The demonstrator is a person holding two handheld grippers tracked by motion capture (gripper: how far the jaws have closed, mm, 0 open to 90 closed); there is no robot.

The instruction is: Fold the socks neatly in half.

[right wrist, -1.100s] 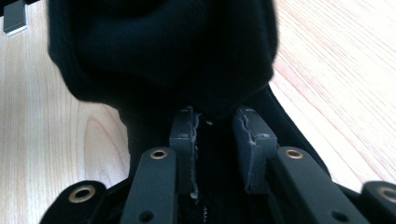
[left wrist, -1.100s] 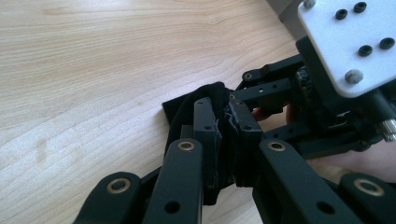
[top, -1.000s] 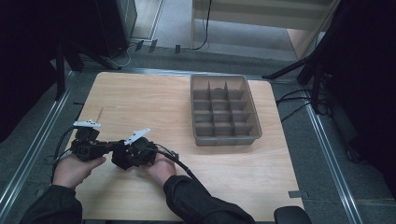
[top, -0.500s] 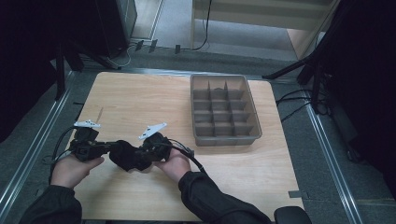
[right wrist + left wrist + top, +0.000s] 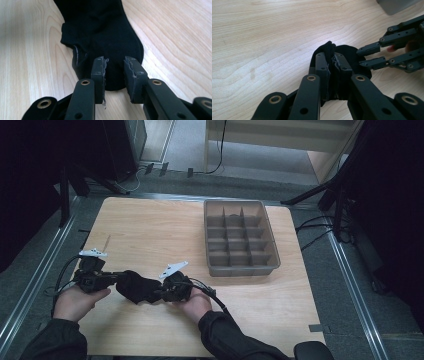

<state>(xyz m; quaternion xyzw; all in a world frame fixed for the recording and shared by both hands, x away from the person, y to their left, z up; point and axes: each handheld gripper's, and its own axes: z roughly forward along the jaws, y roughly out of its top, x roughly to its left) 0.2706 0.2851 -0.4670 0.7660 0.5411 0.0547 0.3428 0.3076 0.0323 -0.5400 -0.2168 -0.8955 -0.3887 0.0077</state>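
Note:
A black sock (image 5: 136, 287) lies stretched on the wooden table (image 5: 165, 230) between my two grippers. In the left gripper view, my left gripper (image 5: 331, 56) is shut on a bunched fold of the sock (image 5: 347, 51), and the right gripper (image 5: 360, 58) reaches in from the right. In the right gripper view, my right gripper (image 5: 114, 62) stands open, its jaws straddling the sock's (image 5: 105, 30) rounded end, which lies flat on the wood. From above, the left gripper (image 5: 116, 277) is at the sock's left end and the right gripper (image 5: 160, 293) at its right end.
A grey tray (image 5: 242, 270) divided into several empty compartments stands at the table's right half, beyond the right hand; its corner (image 5: 397, 5) shows in the left gripper view. Cables trail from both grippers. Dark stands and cables surround the table.
My right gripper has moved to the right, away from the left one, and the sock now lies drawn out between them. The left gripper has stayed put.

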